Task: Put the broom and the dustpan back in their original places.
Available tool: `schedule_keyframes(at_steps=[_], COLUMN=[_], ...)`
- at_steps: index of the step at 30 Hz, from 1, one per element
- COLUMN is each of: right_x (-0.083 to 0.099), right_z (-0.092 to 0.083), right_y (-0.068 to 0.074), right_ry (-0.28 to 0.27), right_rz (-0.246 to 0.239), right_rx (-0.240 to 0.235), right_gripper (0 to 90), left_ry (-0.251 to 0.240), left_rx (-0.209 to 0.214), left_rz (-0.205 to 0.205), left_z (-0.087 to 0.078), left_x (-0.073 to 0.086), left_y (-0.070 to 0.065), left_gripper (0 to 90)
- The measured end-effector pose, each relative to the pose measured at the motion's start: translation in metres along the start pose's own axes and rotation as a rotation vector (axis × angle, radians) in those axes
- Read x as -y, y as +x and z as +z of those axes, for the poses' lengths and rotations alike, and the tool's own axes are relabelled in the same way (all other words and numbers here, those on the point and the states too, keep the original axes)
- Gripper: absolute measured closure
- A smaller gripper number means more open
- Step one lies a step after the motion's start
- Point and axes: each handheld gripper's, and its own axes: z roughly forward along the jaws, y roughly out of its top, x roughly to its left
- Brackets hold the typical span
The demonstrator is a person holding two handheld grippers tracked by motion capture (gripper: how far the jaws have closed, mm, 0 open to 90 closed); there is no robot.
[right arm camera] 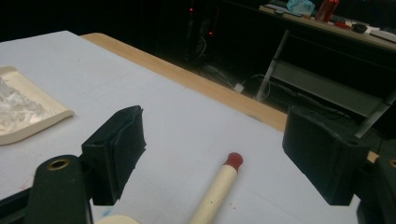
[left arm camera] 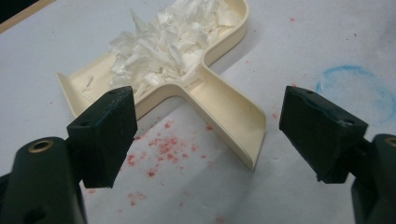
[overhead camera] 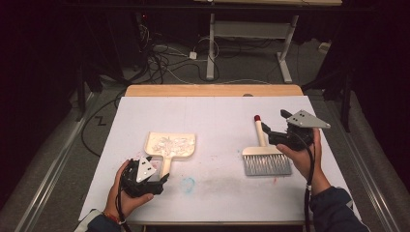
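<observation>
A cream dustpan [overhead camera: 170, 145] lies on the white table cover [overhead camera: 217, 116], holding a heap of white paper scraps [left arm camera: 168, 46]. Its short handle [left arm camera: 233, 116] points toward my left gripper [overhead camera: 153, 182], which is open just behind the handle's end without touching it. A hand brush [overhead camera: 266, 157] with grey bristles and a cream handle tipped in red [right arm camera: 233, 160] lies flat on the right. My right gripper [overhead camera: 273, 133] hovers over that handle, open, with the handle [right arm camera: 212, 193] below and between the jaws but not pressed.
Red crumbs [left arm camera: 163, 149] and a blue smudge [overhead camera: 188, 183] mark the cover near the dustpan. The wooden table edge [overhead camera: 212, 90] runs along the far side, with a dark floor, cables and a desk frame [overhead camera: 251, 38] beyond it.
</observation>
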Motion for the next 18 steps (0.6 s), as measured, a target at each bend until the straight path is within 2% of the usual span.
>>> schedule_keyframes(at_steps=[1, 2, 6, 9, 10, 11, 18], right_x=[0.0, -0.001, -0.003, -0.004, -0.004, -0.004, -0.003], right_z=[-0.002, -0.003, -0.01, -0.014, -0.016, -0.018, -0.031], right_y=[0.001, 0.003, 0.006, 0.008, 0.008, 0.008, 0.008], right_ry=[-0.001, 0.001, -0.006, -0.005, -0.008, -0.015, -0.024], right_rz=[0.003, -0.004, -0.015, -0.028, -0.024, -0.027, -0.025], right_rx=[-0.002, -0.003, -0.012, -0.016, -0.018, -0.022, -0.023], right_gripper=[22.0, 22.1, 23.5, 23.7, 23.7, 23.6, 23.6], left_ry=[0.006, -0.001, 0.006, 0.012, 0.005, 0.012, 0.009], left_rx=[0.002, -0.001, -0.004, -0.011, -0.019, -0.018, -0.023], left_rz=[-0.011, 0.002, 0.007, -0.011, 0.003, -0.008, -0.002], left_z=[0.0, 0.0, 0.0, 0.0, 0.0, -0.001, -0.002], left_x=[0.0, 0.0, 0.0, 0.0, 0.0, 0.0, -0.001], left_y=[-0.001, 0.0, -0.001, -0.001, 0.0, -0.001, -0.002], left_gripper=[18.6, 18.6, 18.6, 18.6, 18.6, 18.6, 18.5])
